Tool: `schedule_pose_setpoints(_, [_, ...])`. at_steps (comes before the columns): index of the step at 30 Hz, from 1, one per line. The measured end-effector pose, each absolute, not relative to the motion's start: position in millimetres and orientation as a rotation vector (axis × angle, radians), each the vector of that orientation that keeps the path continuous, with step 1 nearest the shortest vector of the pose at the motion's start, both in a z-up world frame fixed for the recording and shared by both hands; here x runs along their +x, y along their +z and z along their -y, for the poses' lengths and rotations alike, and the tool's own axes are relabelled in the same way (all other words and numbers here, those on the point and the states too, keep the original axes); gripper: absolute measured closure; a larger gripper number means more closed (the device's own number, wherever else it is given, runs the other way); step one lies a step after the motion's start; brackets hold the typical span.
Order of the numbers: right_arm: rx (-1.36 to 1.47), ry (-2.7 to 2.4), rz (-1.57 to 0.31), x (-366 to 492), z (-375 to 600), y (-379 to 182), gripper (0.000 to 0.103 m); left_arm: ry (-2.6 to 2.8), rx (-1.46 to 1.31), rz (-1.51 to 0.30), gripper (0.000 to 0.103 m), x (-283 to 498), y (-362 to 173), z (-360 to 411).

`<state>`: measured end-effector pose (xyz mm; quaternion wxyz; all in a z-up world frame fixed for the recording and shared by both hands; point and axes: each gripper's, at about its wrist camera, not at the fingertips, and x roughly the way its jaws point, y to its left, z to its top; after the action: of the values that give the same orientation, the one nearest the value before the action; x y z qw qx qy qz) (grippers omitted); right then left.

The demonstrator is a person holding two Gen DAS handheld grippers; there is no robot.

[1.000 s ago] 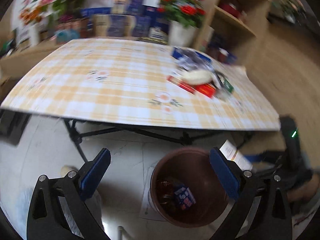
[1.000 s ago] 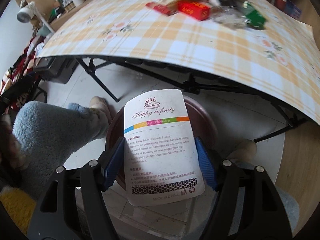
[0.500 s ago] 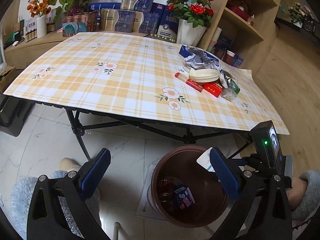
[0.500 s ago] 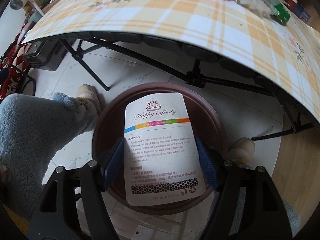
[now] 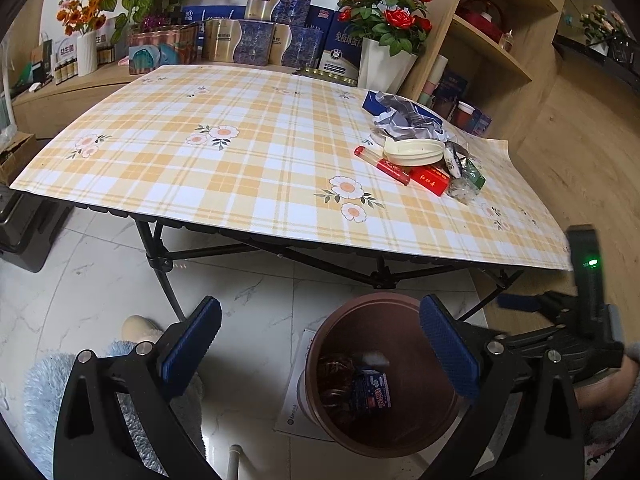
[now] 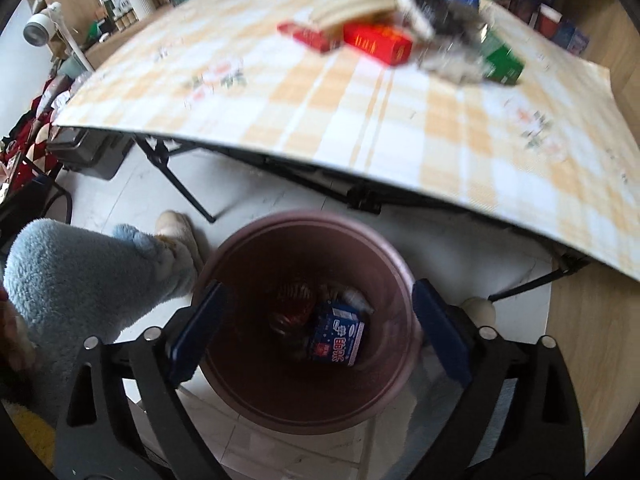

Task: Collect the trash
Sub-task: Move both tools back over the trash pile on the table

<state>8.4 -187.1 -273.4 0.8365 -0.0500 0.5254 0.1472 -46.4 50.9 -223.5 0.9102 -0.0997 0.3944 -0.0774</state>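
A brown bin (image 5: pixel 384 298) stands on the floor in front of the table. It holds a blue packet (image 5: pixel 370 394) and dark wrappers. My left gripper (image 5: pixel 320 320) hangs open and empty, straddling the bin's left side. My right gripper (image 6: pixel 320 300) is right over the bin (image 6: pixel 304 218), its jaws opening with nothing between them; the blue packet (image 6: pixel 336 340) shows below. A white scrap (image 5: pixel 372 358) shows blurred inside the bin. On the table's right end lies a trash pile: cream lid (image 5: pixel 414 152), red box (image 5: pixel 430 178), red tube (image 5: pixel 382 164), green box (image 5: pixel 474 174), crumpled paper (image 5: pixel 404 120).
The checked folding table (image 5: pixel 240 168) has black legs behind the bin. A person's fuzzy blue leg (image 6: pixel 80 280) and slipper (image 6: pixel 176 228) are left of the bin. Boxes and a vase of red roses (image 5: pixel 384 56) stand behind the table, with wooden shelves (image 5: pixel 500 40) to the right.
My right gripper has let go of the white printed card, which is gone from between its jaws, now spread wide. The right view has tilted up towards the table. The left gripper has stayed put.
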Motion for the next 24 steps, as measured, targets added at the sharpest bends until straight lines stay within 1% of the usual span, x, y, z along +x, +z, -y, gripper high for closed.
schedule_pose_setpoints(3, [-0.115,0.298,-1.067,8,195,-259,0.006,-0.150,-0.189,-0.801,0.006,-42,-221,-51])
schedule_pose_setpoints(11, [-0.065,0.250,-0.971,15,225,-221,0.006,-0.159,-0.094,-0.769,0.006,-23,-209,-39])
schedule_pose_setpoints(16, [-0.055,0.219,-0.945,19,241,-209,0.006,-0.172,-0.072,-0.733,0.006,-14,-198,-32])
schedule_pose_setpoints(24, [0.016,0.196,-0.930,26,256,-201,0.006,-0.213,-0.033,-0.728,0.006,-1,-192,-24])
